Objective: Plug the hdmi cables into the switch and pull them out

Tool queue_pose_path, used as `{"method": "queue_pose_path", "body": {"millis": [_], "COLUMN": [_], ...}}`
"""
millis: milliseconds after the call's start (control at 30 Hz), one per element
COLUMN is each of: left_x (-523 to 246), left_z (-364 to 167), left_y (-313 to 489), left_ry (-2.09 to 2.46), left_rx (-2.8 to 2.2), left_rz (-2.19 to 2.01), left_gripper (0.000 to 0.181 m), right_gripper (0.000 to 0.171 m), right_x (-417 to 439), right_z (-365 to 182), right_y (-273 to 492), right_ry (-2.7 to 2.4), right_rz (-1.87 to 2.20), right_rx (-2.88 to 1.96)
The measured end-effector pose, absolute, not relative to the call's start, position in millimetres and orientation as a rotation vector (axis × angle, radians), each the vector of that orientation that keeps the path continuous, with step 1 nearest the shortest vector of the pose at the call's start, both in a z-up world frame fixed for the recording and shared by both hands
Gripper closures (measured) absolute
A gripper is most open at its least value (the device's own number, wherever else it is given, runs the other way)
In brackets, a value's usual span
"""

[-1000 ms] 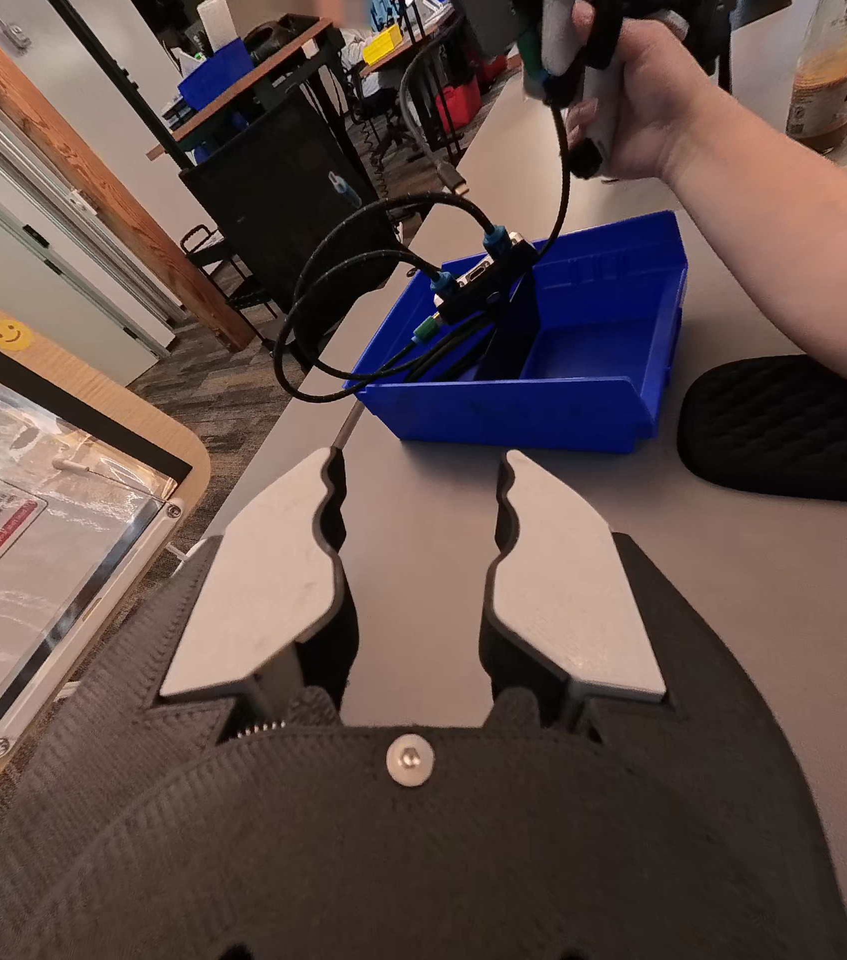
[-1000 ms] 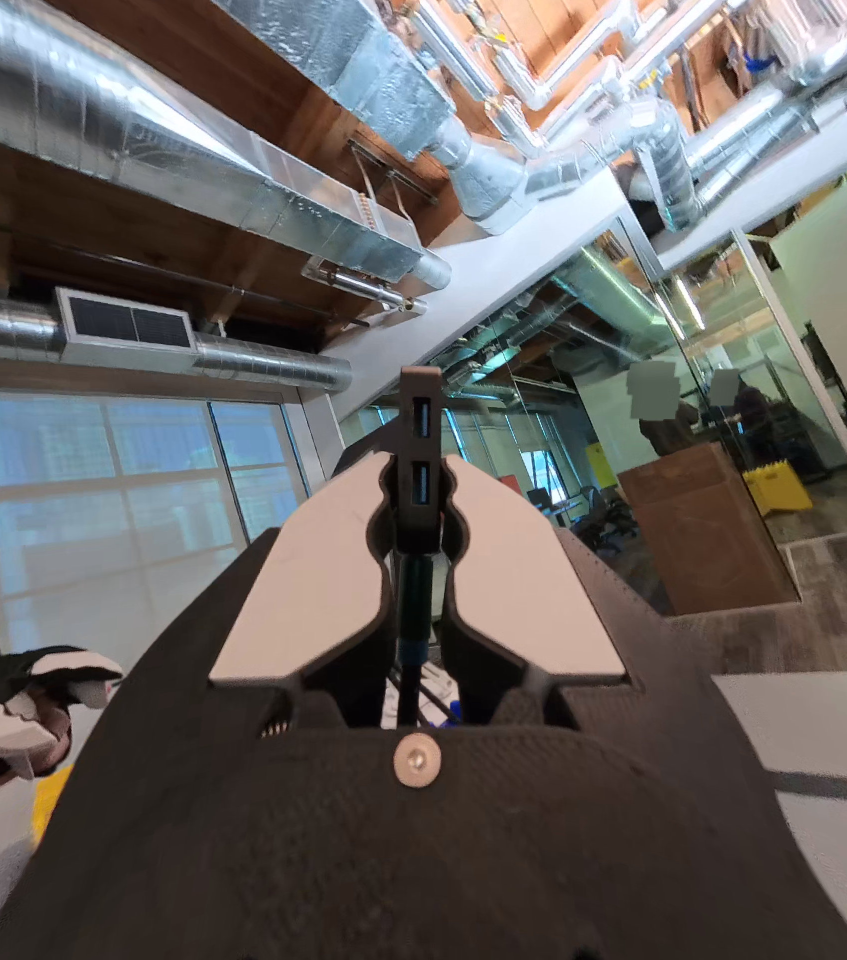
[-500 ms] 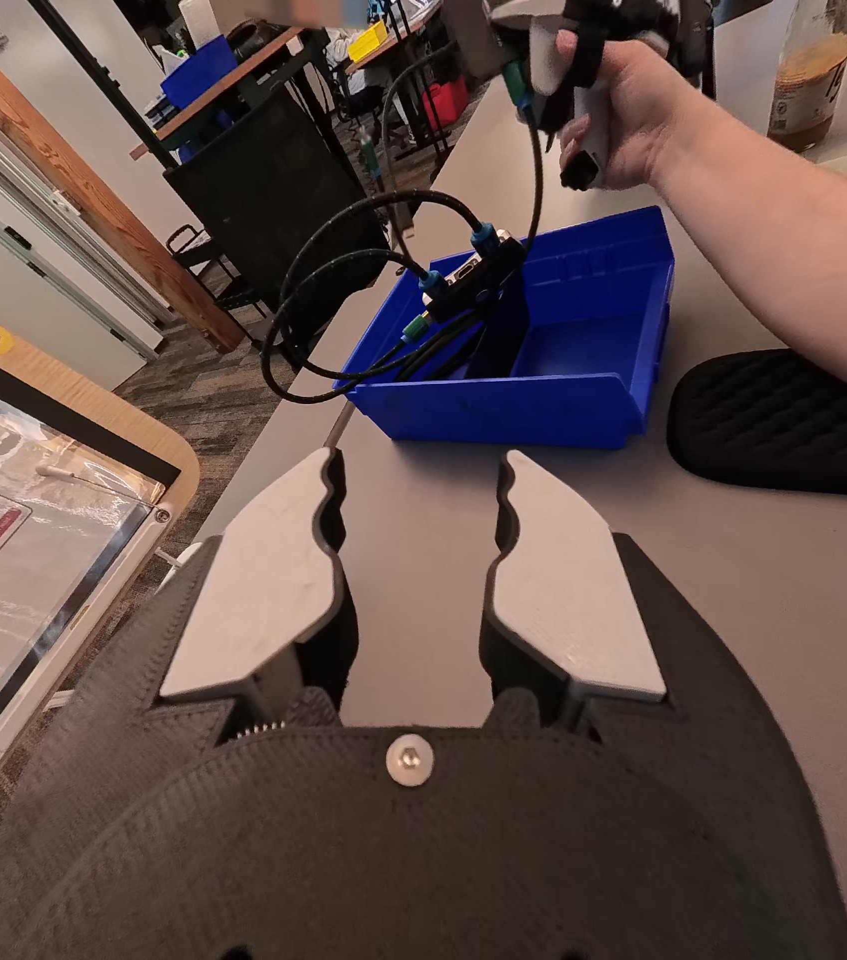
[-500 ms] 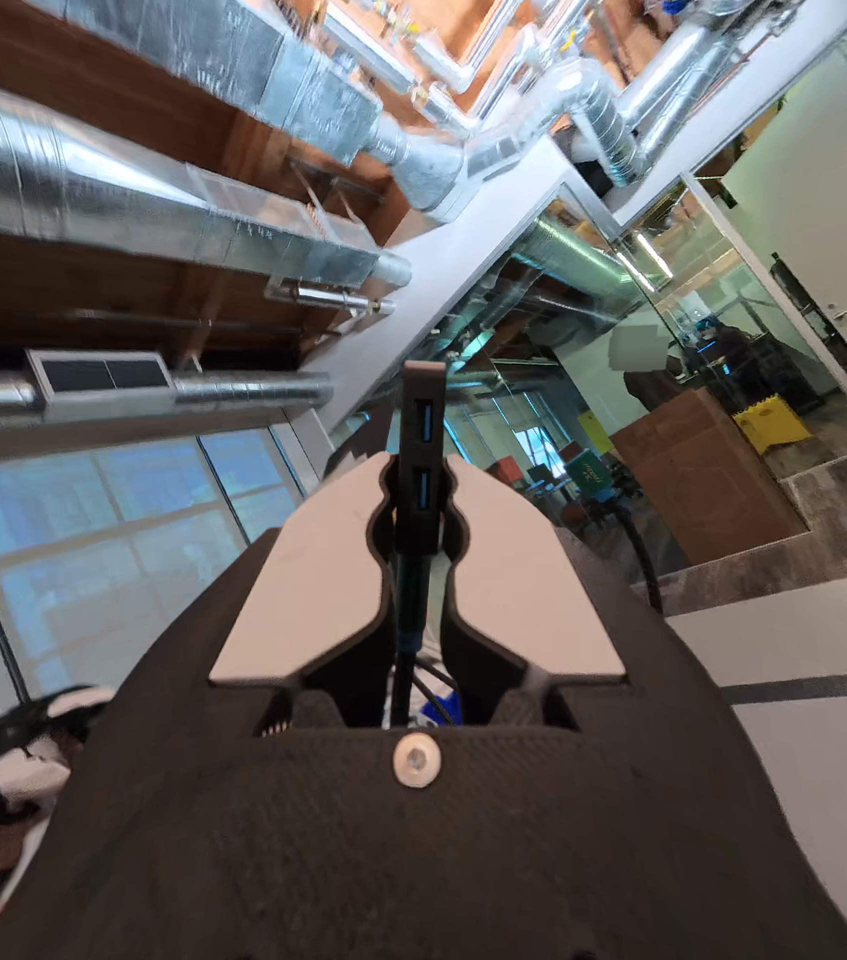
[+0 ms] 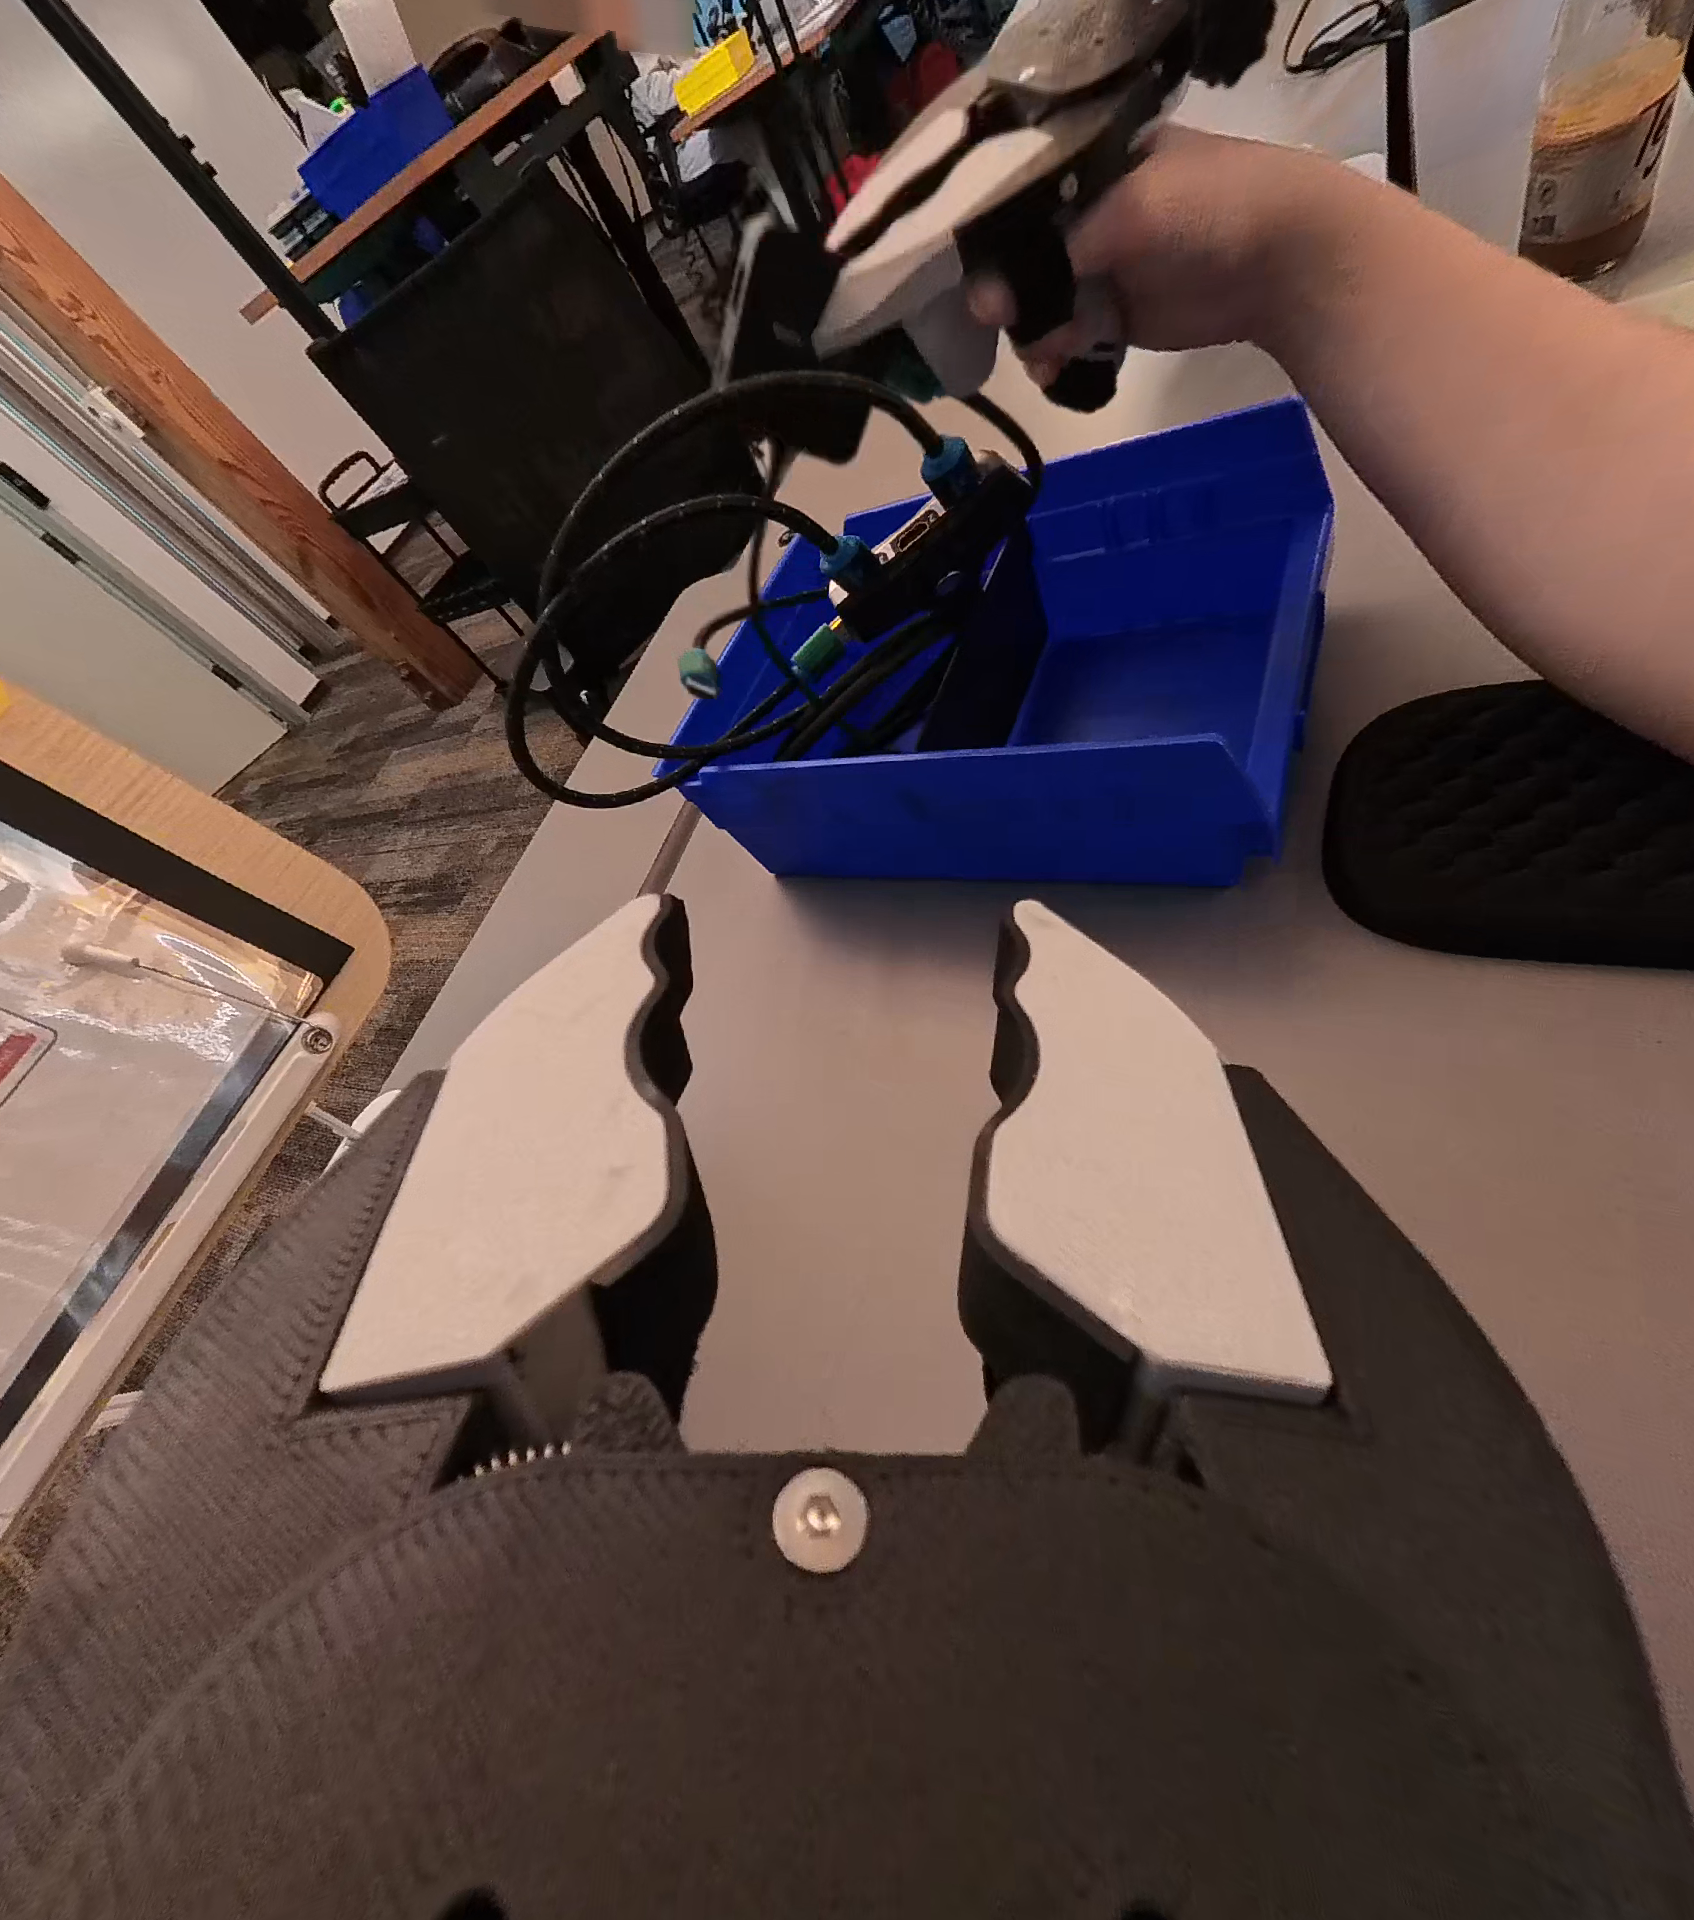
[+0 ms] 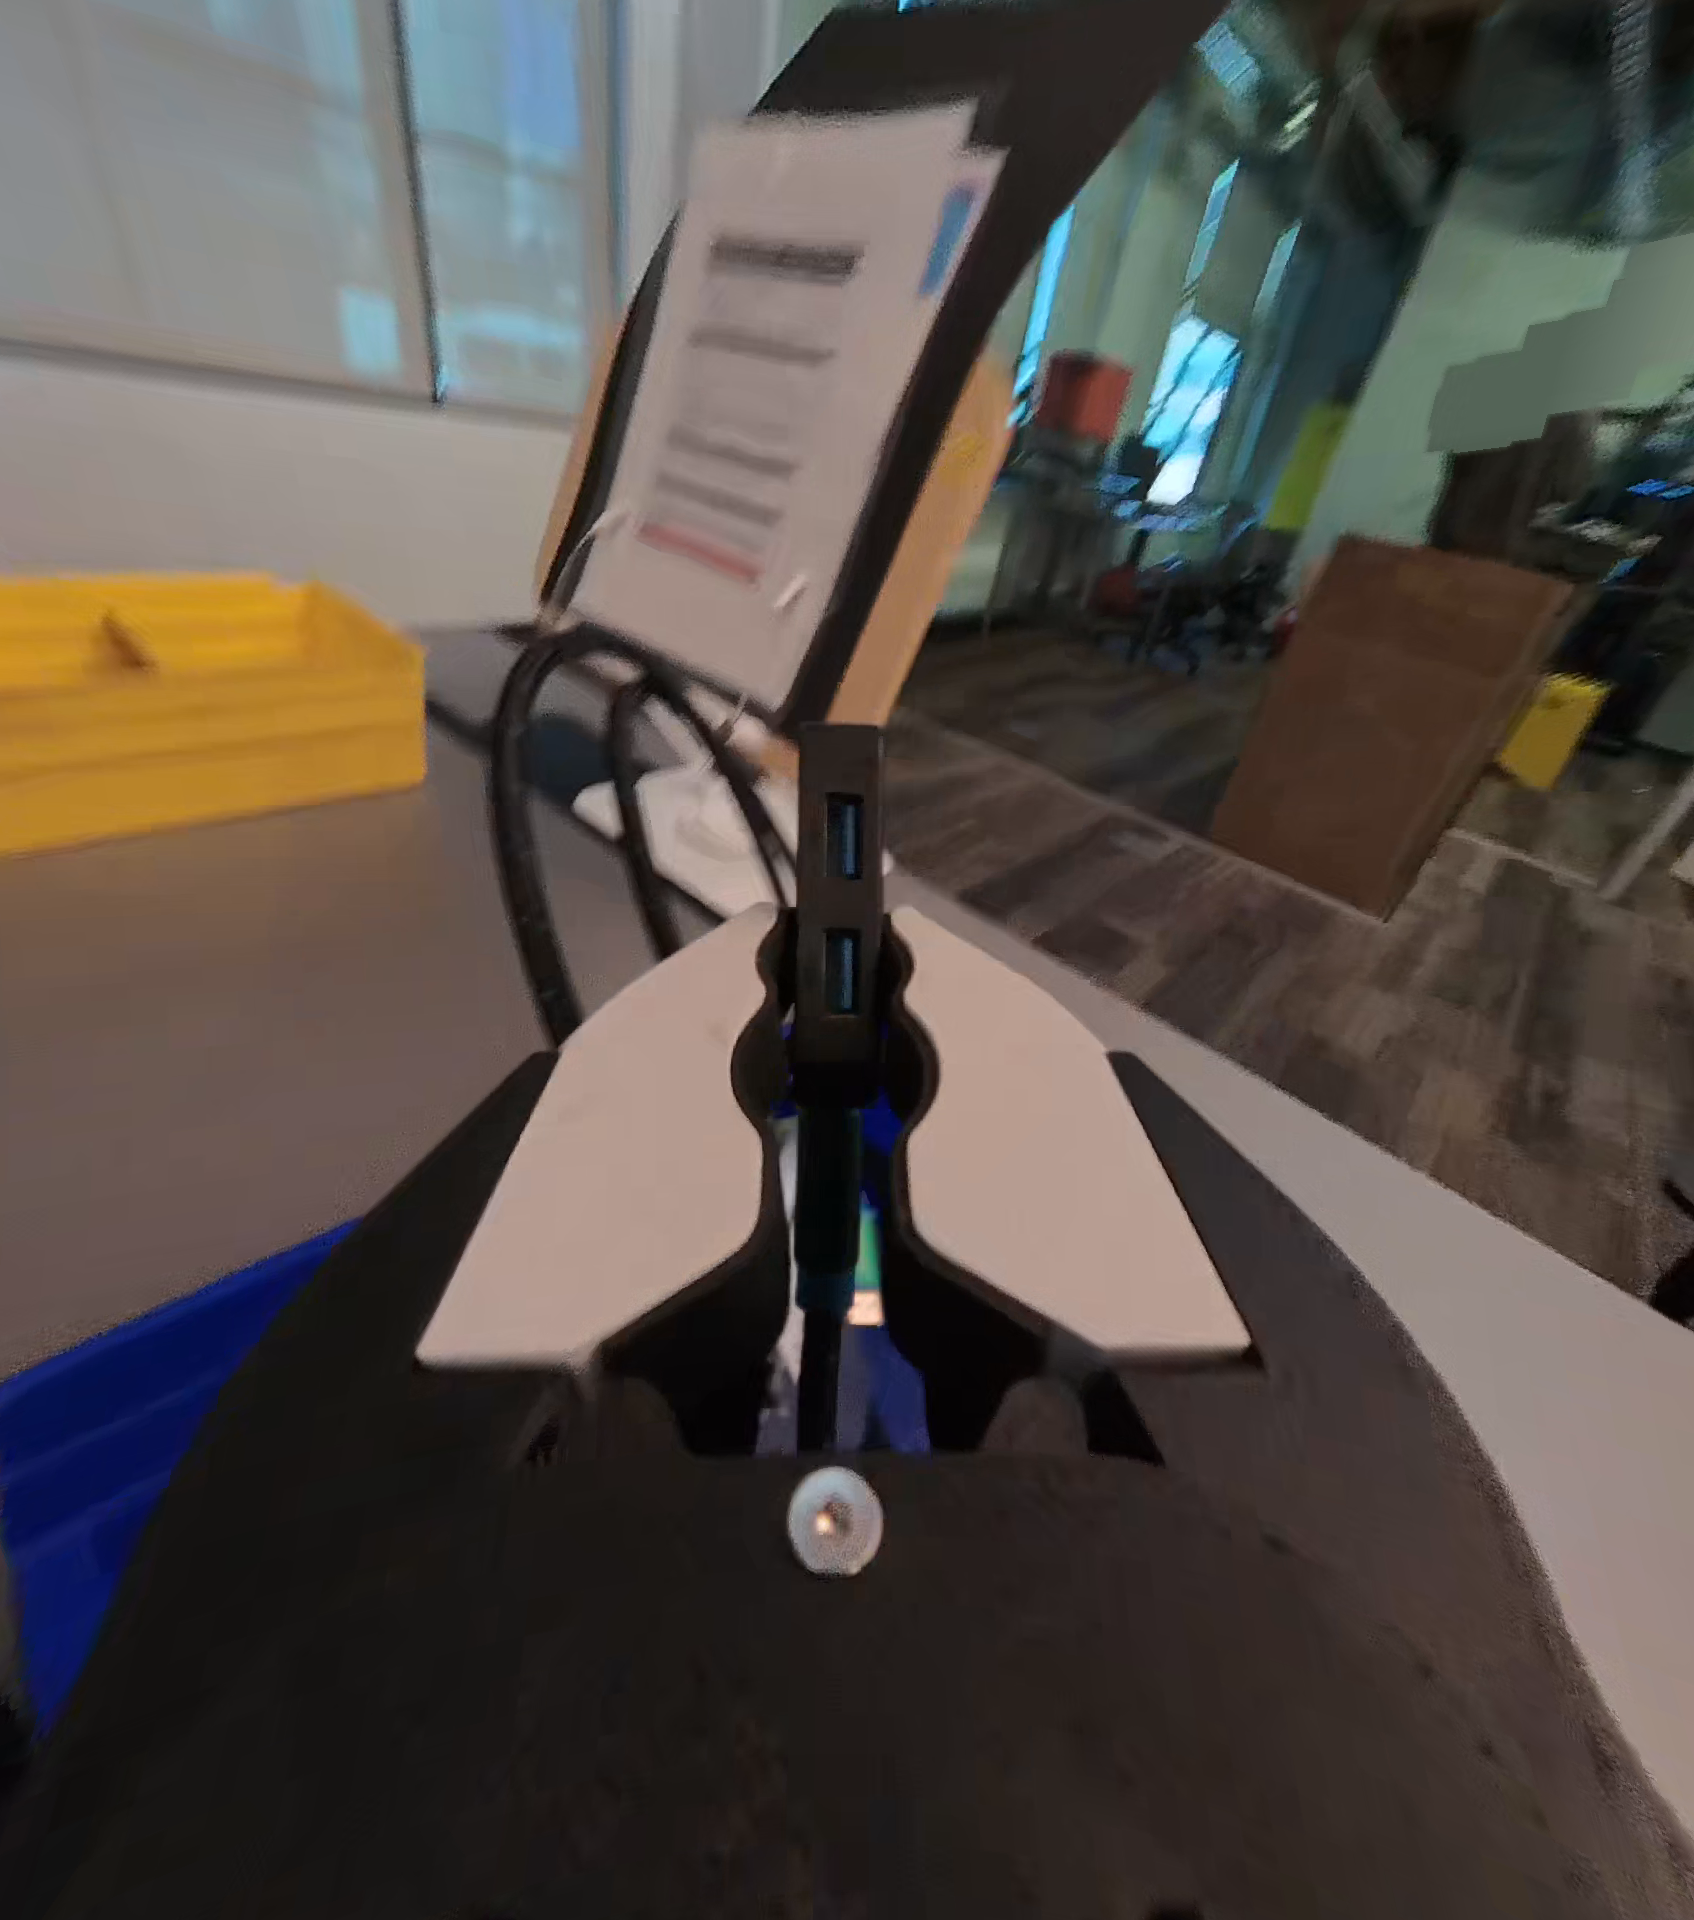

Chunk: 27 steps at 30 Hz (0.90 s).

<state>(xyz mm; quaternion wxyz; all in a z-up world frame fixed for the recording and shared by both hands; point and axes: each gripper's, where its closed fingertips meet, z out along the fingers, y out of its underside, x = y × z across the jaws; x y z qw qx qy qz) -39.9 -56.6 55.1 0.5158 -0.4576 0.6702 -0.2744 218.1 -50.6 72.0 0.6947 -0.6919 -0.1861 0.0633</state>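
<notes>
The grey table (image 5: 1445,1195) filled most of the left wrist view, with a blue bin (image 5: 1082,821) standing on it ahead of the left gripper (image 5: 843,987) and a black padded rest (image 5: 1570,831) lying just to the bin's right. A yellow tray (image 6: 136,707) sat farther along the table in the right wrist view, and a bottle (image 5: 1601,135) stood at the far edge beyond the person's forearm (image 5: 1497,499).

The left gripper hovered low over bare table, near the bin's front wall — its two fingers spread wide apart with nothing between them.

The right gripper (image 6: 838,997) was raised above the bin's far left corner, its fingers closed on a slim black hub (image 6: 841,904) with two blue ports on the face toward the camera. The hub stood upright, its top sticking out past the fingertips, and a black lead ran down from its lower end between the fingers.

The switch (image 5: 936,561) — a small black box — sat propped at the bin's left end, above the rim. Two hdmi cables (image 5: 635,582) with blue-collared plugs were seated in it, their black braided lengths looping out to the left past the table edge. A loose green plug (image 5: 815,655) and a teal one (image 5: 697,673) hung just below the switch, beside the bin's left wall.
</notes>
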Motion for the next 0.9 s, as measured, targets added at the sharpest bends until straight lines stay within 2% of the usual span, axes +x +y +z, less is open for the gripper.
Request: {"method": "queue_pose_path", "body": {"millis": [133, 267, 433, 500, 667, 733, 800, 900], "left_x": [-40.5, -45.6, -77.4, -109.7, -252.6, -315.1, -376.5, -430.7], "left_z": [54.8, 59.5, 79.6, 88.7, 76.8, 54.4, 25.1, -15.8], "left_y": [-56.3, -50.4, -20.3, 9.4, 110.4, 136.3, 153.6, 163.8], "left_ry": [1.615, 1.598, 1.516, 1.429, 1.022, 0.836, 0.589, 0.371], "left_rx": [-1.099, -1.106, -1.206, -1.326, -1.814, -2.022, -2.237, -2.436], "left_rz": [-0.650, -0.621, -0.503, -0.414, -0.151, -0.117, -0.079, -0.136], "left_gripper": [0.126, 0.125, 0.126, 0.126, 0.120, 0.118, 0.134, 0.126], "right_gripper": [0.152, 0.137, 0.146, 0.148, 0.145, 0.139, 0.138, 0.133], "right_x": [196.5, 208.6, 237.2, 264.0, 306.3, 306.6, 299.8, 297.5], "right_z": [45.5, 57.7, 118.3, 120.2, 25.4, -3.5, -25.9, -55.9], "right_y": [-41.7, -43.9, -92.0, -108.8, -141.4, -148.6, -147.6, -148.4], "right_ry": [-0.515, -0.433, -0.251, -0.086, 0.227, 0.261, 0.333, 0.400], "right_rz": [0.196, 0.173, 0.182, 0.167, 0.028, -0.005, 0.099, 0.157], "right_rx": [-1.692, -1.632, -1.357, -1.383, -1.997, -2.159, -2.255, -2.390]}}
